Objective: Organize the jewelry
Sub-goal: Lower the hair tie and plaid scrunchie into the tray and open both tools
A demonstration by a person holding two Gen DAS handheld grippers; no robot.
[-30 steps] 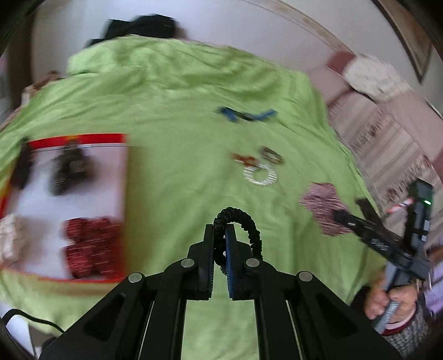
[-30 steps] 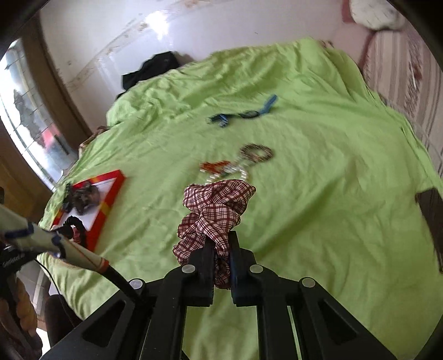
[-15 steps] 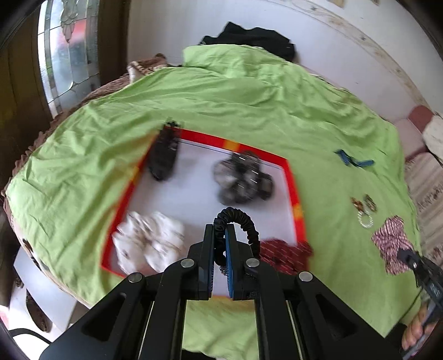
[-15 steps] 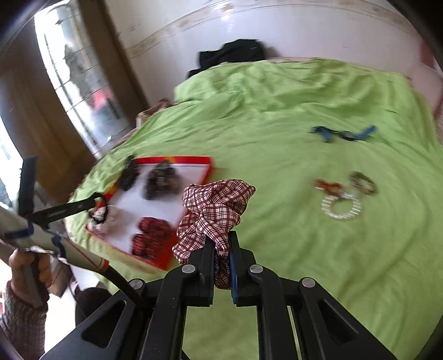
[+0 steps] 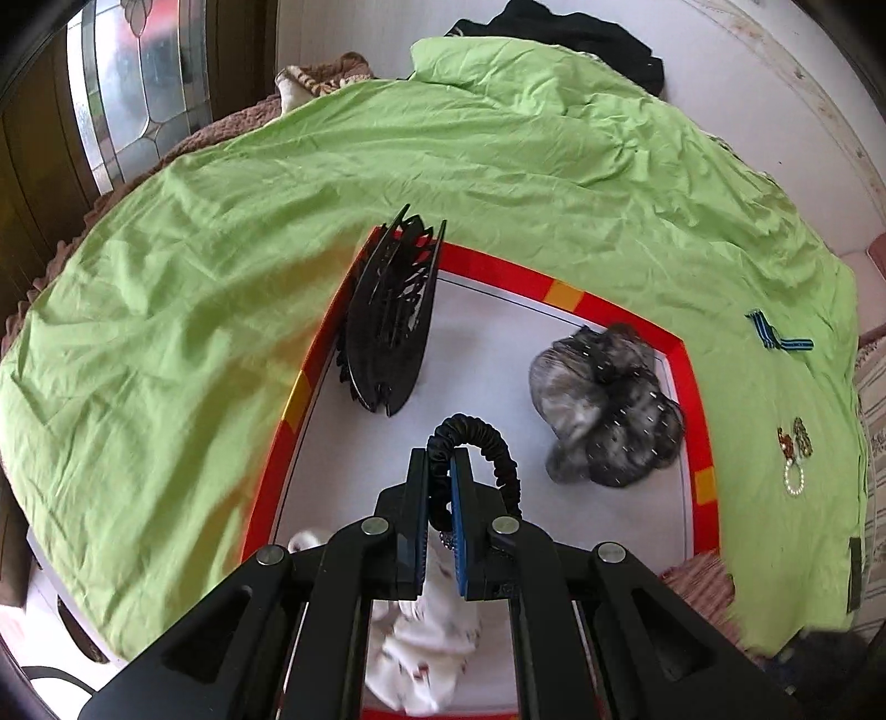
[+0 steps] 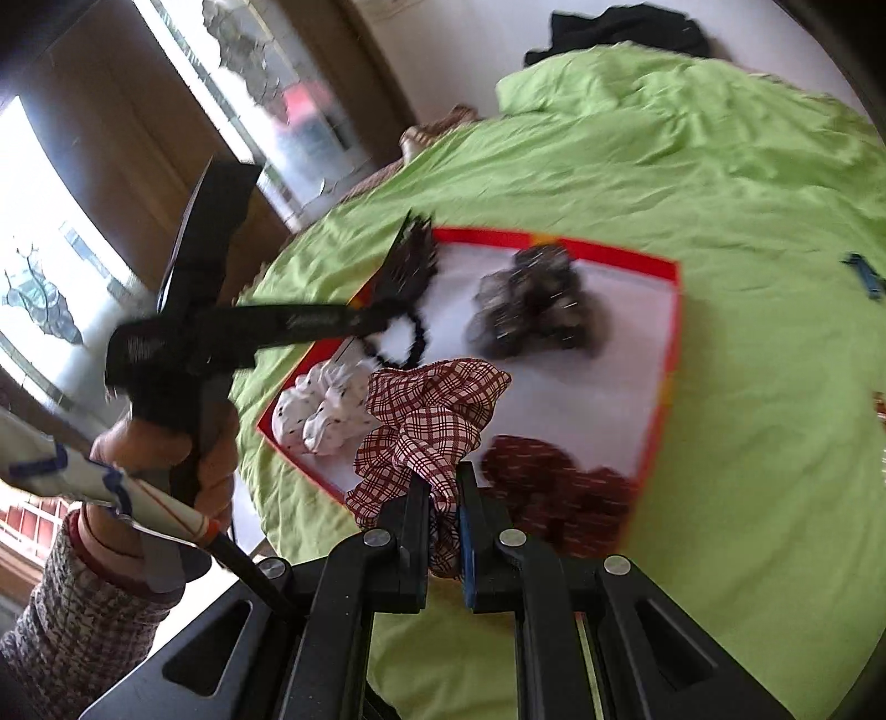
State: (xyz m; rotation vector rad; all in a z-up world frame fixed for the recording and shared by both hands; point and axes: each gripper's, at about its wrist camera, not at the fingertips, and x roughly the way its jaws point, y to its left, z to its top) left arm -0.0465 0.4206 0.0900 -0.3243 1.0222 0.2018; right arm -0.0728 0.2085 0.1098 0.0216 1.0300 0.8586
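My left gripper is shut on a black hair tie and holds it over the white, red-bordered tray. In the right wrist view the left gripper holds the tie over the tray's left part. My right gripper is shut on a red plaid scrunchie at the tray's near edge. On the tray lie a black hair claw, a grey scrunchie, a white scrunchie and dark red scrunchies.
The tray lies on a green bedsheet. On the sheet to the right lie a blue ribbon and small bracelets. Black clothing sits at the bed's far end. Windows and a wooden frame stand to the left.
Both grippers have moved left from the loose jewelry to the tray, each still holding its item. The left gripper now hangs lower and closer over the tray.
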